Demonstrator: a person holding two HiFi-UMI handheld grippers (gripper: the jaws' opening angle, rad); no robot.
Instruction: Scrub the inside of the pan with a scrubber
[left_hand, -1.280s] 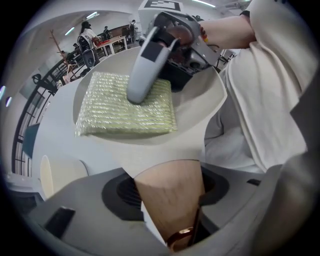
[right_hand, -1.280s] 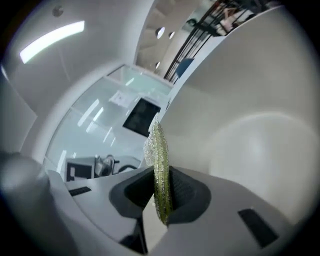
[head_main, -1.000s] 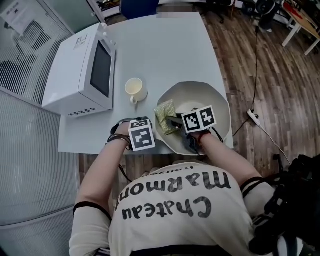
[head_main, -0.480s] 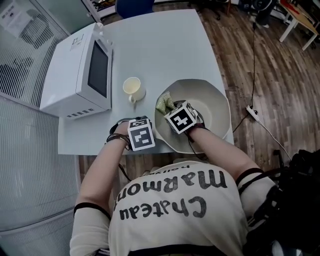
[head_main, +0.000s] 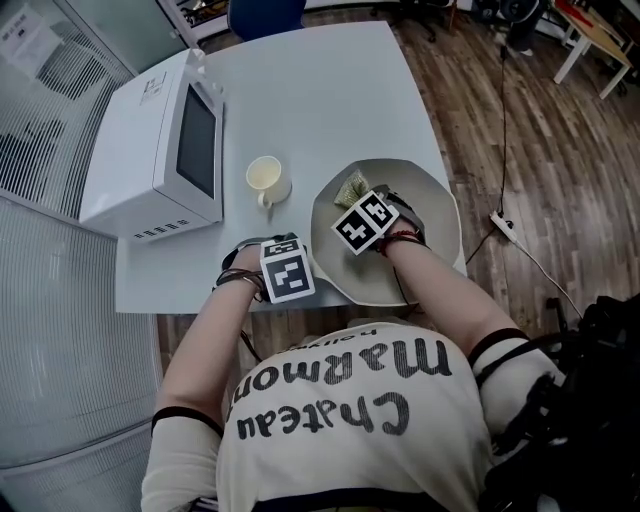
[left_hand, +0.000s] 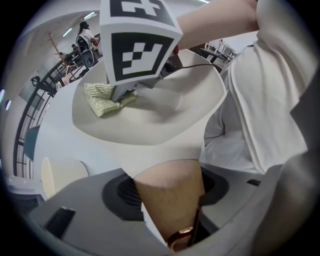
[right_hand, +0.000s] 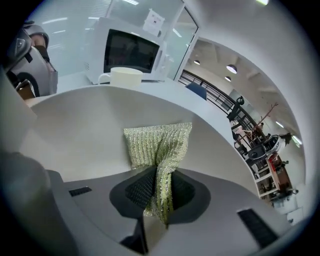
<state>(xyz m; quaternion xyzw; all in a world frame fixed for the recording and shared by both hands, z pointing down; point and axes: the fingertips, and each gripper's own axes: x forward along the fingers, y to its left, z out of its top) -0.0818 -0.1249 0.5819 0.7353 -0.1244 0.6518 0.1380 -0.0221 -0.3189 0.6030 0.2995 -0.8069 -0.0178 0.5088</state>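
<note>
A wide cream pan (head_main: 420, 240) sits at the table's near right edge. My right gripper (head_main: 356, 200) reaches into it, shut on a green-gold mesh scrubber (head_main: 351, 186) that lies against the pan's far-left inner wall. In the right gripper view the scrubber (right_hand: 157, 145) hangs pinched between the jaws of that gripper (right_hand: 159, 187), its free end spread on the pan wall (right_hand: 75, 130). My left gripper (head_main: 305, 265) stays at the pan's near-left side. In the left gripper view its jaws (left_hand: 170, 187) clamp the tan pan handle (left_hand: 172, 210), with the pan (left_hand: 165, 125) and scrubber (left_hand: 102, 100) beyond.
A white microwave (head_main: 160, 150) stands on the left of the grey table (head_main: 320, 90), with a cream mug (head_main: 267, 178) between it and the pan. A power strip (head_main: 497, 222) and its cable lie on the wooden floor to the right.
My right gripper has carried the scrubber from the pan's near-left side across to its far-left wall. The left gripper has kept its place on the handle.
</note>
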